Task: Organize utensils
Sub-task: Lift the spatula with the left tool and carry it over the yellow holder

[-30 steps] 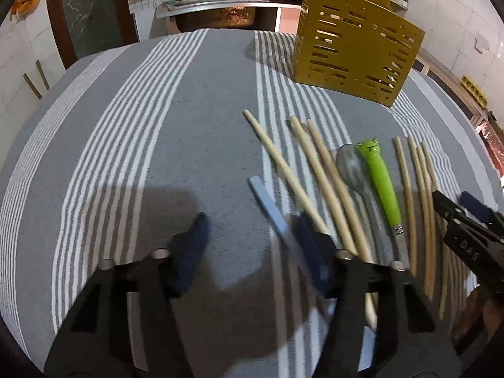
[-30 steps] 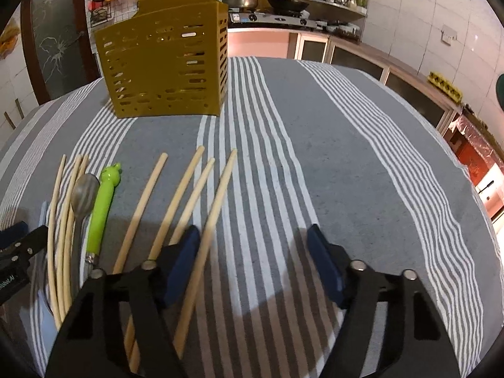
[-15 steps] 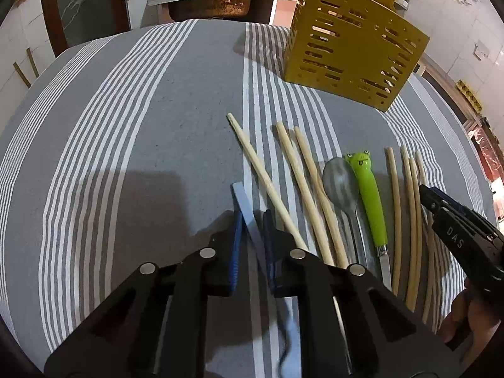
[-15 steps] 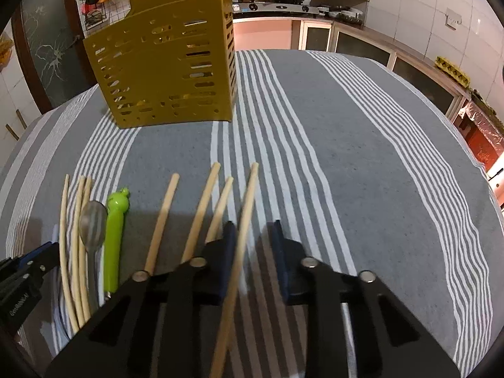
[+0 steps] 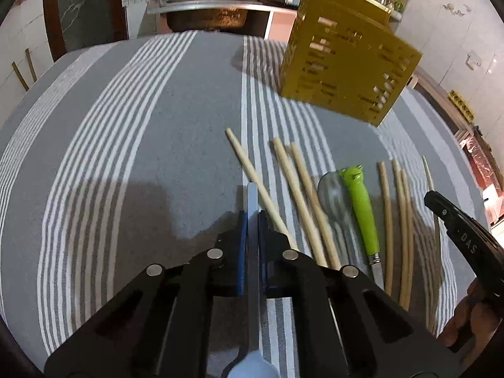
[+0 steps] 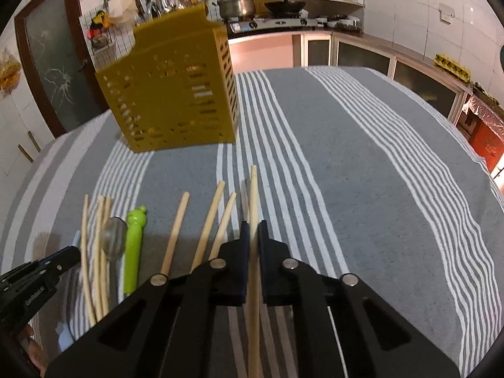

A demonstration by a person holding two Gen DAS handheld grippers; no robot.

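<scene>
- The left gripper [image 5: 251, 220] has just been closing and is now clamping the flat handle of a pale blue spoon [image 5: 252, 195], which is running straight between its blue pads [image 5: 242, 242].
- The spoon's handle tip is projecting just past the fingertips, while its bowl is showing at the bottom edge of the left wrist view, under the gripper body.
- Just to the right of the left gripper, a bamboo chopstick [image 5: 256, 189] is lying slantwise on the striped grey tablecloth [image 5: 157, 126], passing close beside the right pad.
- Further right, two more chopsticks, a metal spoon [image 5: 330, 189], a green frog-handled utensil [image 5: 362, 208] and several thinner sticks [image 5: 400, 220] are lying in a row.
- The right gripper [image 6: 251, 230] has likewise just been closing and is now gripping a single chopstick [image 6: 253, 189] between its pads, the stick pointing ahead beyond the fingertips.
- To its left, three loose chopsticks [image 6: 176, 230] are lying on the cloth, the nearest one just beside the left pad.
- The yellow slotted utensil holder [image 6: 176, 94] is standing well beyond both grippers, towards the far side of the table; its image is blurred in both views.
</scene>
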